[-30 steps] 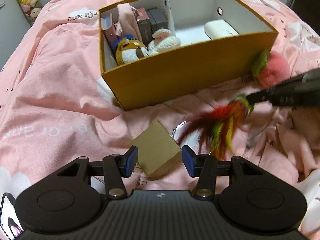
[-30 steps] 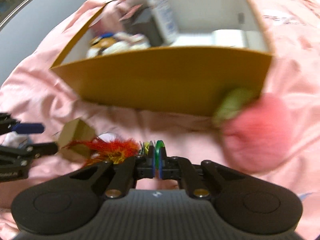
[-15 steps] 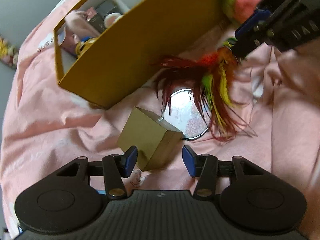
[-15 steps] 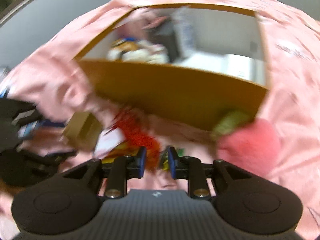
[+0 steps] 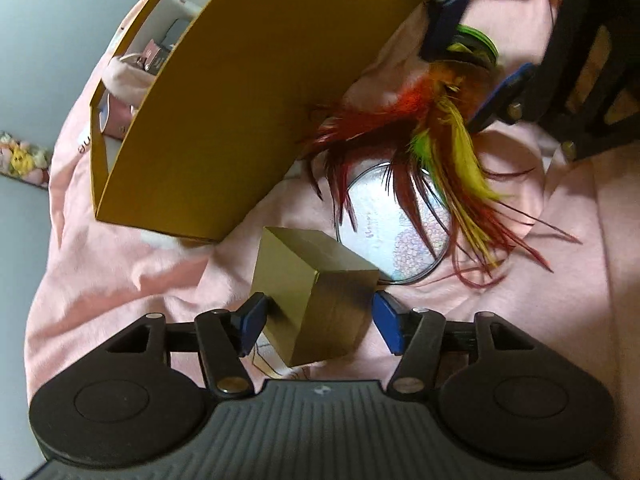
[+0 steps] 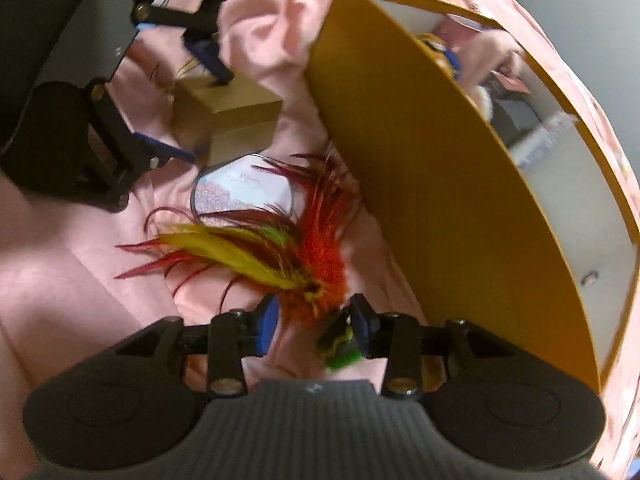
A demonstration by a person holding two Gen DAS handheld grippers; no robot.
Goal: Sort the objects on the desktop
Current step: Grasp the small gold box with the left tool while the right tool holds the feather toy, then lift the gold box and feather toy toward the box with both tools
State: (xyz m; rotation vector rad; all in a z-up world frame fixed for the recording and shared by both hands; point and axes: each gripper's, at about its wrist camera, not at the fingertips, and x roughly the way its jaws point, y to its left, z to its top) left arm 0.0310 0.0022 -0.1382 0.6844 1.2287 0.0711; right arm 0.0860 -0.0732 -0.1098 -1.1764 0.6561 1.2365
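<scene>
On the pink blanket [image 5: 120, 280], the small gold box [image 5: 316, 300] is straddled by the spread jaws of the left gripper [image 5: 318, 320]. Beside it, a round mirror [image 5: 400, 224] is partly covered by the feather toy [image 6: 280, 256]; the right gripper [image 6: 312, 318] is parted around its base, near the yellow storage box [image 6: 420, 168].

1. A home bedroom: everything lies on a bed under a soft, rumpled pink blanket [image 5: 120, 276] printed with white shapes.
2. A row of small plush toys [image 5: 22, 160] lines the grey wall beside the bed.
3. The yellow cardboard box [image 5: 224, 128] holds a stuffed animal [image 6: 440, 50] and small packages.
</scene>
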